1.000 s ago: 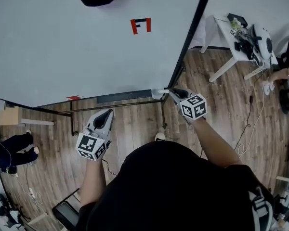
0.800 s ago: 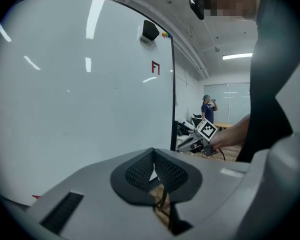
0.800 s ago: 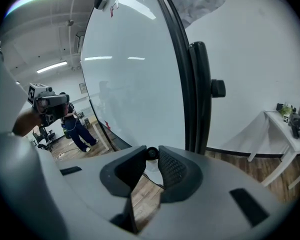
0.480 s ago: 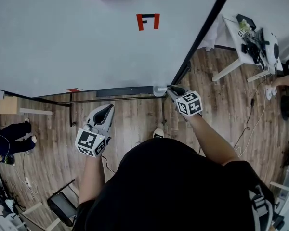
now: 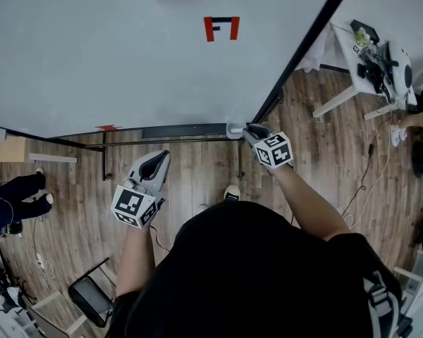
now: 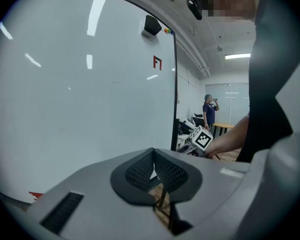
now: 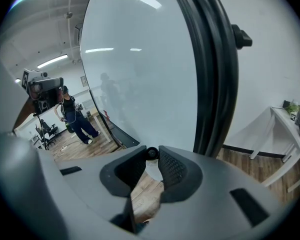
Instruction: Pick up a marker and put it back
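The right gripper [image 5: 248, 131] has its jaws clamped on a white marker [image 5: 234, 129], whose dark end shows between the pads. The marker sits at the right end of the dark tray [image 5: 183, 131] under the whiteboard [image 5: 127, 62]; whether it rests in the tray is unclear. The left gripper [image 5: 155, 165] hangs lower, jaws together on nothing

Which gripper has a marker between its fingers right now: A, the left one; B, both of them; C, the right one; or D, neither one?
C: in the right gripper view, the right gripper has its fingers closed on the marker. In the left gripper view, the left gripper has its fingers together with nothing between them.
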`<state>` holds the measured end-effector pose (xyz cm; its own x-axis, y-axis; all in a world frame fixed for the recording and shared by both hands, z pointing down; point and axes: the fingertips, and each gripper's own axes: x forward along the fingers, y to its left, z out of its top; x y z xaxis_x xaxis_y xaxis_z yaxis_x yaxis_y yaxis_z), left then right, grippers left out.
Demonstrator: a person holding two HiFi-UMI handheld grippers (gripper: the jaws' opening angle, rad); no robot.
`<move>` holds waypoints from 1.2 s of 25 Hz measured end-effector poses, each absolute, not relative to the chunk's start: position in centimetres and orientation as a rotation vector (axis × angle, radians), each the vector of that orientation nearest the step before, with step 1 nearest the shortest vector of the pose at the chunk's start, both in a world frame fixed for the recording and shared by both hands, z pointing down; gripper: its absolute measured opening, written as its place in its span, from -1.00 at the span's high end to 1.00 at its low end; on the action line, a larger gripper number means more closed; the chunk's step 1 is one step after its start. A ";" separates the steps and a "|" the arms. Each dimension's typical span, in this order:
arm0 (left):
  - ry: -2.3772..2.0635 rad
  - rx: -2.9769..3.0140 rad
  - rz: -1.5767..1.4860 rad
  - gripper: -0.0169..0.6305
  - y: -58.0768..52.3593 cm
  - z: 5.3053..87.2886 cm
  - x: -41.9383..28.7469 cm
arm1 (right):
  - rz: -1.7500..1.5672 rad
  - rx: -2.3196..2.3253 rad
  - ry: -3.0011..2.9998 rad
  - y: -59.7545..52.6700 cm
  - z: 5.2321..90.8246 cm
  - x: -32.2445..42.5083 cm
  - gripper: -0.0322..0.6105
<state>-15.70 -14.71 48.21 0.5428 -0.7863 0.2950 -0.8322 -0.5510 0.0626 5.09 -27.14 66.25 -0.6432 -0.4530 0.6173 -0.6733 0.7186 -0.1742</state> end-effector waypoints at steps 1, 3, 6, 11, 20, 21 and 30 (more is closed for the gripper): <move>-1.372 2.582 0.347 0.91 -14.7 48.2 -15.7 | 0.533 0.854 -2.371 -27.1 66.4 5.1 0.68; -1.372 2.581 0.346 0.91 -14.6 48.2 -15.8 | 0.536 0.858 -2.367 -27.1 66.5 5.1 0.68; -1.366 2.585 0.347 0.91 -14.5 48.1 -15.9 | 0.537 0.866 -2.371 -27.2 66.2 5.1 0.62; -1.350 2.600 0.344 0.91 -14.1 48.0 -15.9 | 0.527 0.904 -2.380 -27.5 65.0 5.5 0.50; -1.287 2.658 0.327 0.91 -13.7 47.3 -15.6 | 0.464 1.020 -2.393 -26.7 61.1 7.5 0.49; -1.278 2.665 0.325 0.91 -13.6 47.2 -15.5 | 0.458 1.030 -2.397 -26.4 60.6 7.7 0.49; -1.206 2.721 0.315 0.91 -12.8 46.6 -15.3 | 0.419 1.093 -2.434 -23.4 56.5 8.3 0.53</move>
<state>-15.31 -12.79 46.62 0.6550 -0.7131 0.2500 -0.7443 -0.6660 0.0500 8.27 -23.37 56.47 -0.5926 -0.6284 0.5039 -0.7608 0.6422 -0.0938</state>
